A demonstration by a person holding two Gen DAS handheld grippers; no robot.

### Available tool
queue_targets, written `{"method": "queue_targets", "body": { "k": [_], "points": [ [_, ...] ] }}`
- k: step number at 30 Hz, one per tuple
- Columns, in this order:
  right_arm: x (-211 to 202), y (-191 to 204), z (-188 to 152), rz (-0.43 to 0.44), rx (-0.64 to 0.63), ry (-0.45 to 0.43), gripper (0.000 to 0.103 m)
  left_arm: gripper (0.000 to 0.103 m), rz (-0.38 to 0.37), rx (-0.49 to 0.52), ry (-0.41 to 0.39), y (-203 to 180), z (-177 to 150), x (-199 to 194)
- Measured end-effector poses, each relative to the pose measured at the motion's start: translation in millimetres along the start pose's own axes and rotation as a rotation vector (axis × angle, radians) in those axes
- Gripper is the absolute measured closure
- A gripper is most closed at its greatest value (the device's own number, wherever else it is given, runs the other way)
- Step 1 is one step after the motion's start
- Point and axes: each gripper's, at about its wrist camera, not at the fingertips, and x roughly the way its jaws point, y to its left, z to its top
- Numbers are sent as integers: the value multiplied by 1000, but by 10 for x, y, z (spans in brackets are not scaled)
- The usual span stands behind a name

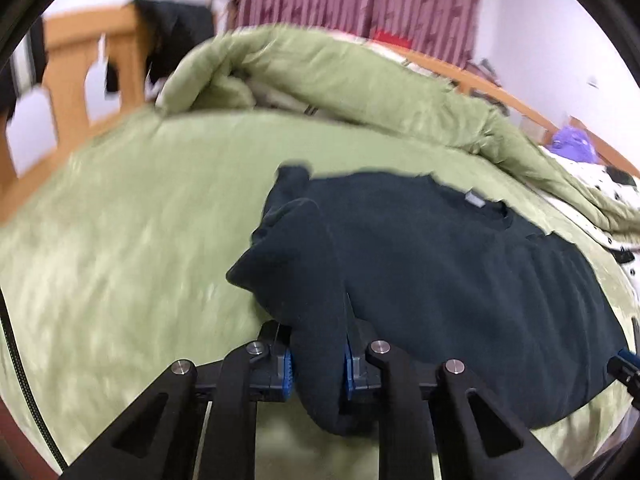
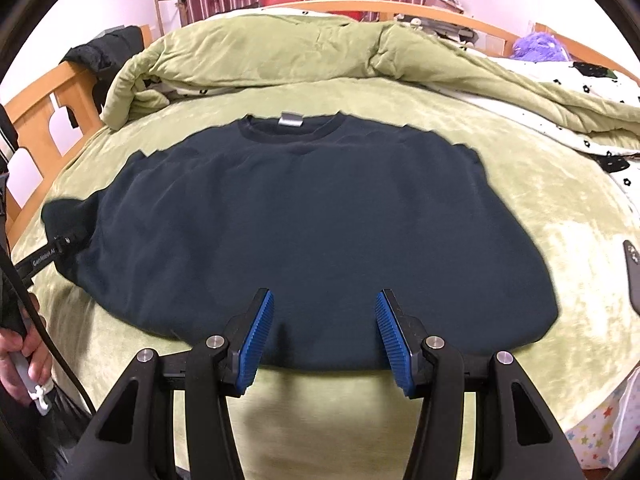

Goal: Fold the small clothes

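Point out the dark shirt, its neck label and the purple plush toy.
Dark shirt (image 2: 304,216): right wrist view, middle of the body.
Neck label (image 2: 291,120): right wrist view, grey tag at the collar.
Purple plush toy (image 2: 538,46): right wrist view, fuzzy top.

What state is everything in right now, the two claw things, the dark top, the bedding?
Left gripper: fingers shut on a bunched fold of the dark top.
Right gripper: fingers open, nothing between them, over the top's near hem.
Dark top: mostly flat, collar away from the camera, its left side lifted and crumpled.
Green quilt: pushed back in a rumpled heap.
Green blanket: spread under the top.
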Motion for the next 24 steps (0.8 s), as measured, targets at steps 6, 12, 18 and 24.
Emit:
{"method": "queue_targets", "body": {
  "k": [6, 12, 18, 24],
  "points": [
    [-237, -271, 58, -56, -9, -56, 51, 88, -111, 68, -92, -451, 215, -254],
    [-431, -628, 8, -118, 10, -76, 51, 89, -299, 143, -95, -1089, 174, -374],
    [-546, -940, -104, -146, 90, -87, 50, 90, -423, 229, -7, -1593, -134, -278],
    [-561, -913, -166, -155, 78, -84, 50, 88, -421, 273, 93, -1701, -395, -51]
  ]
}}
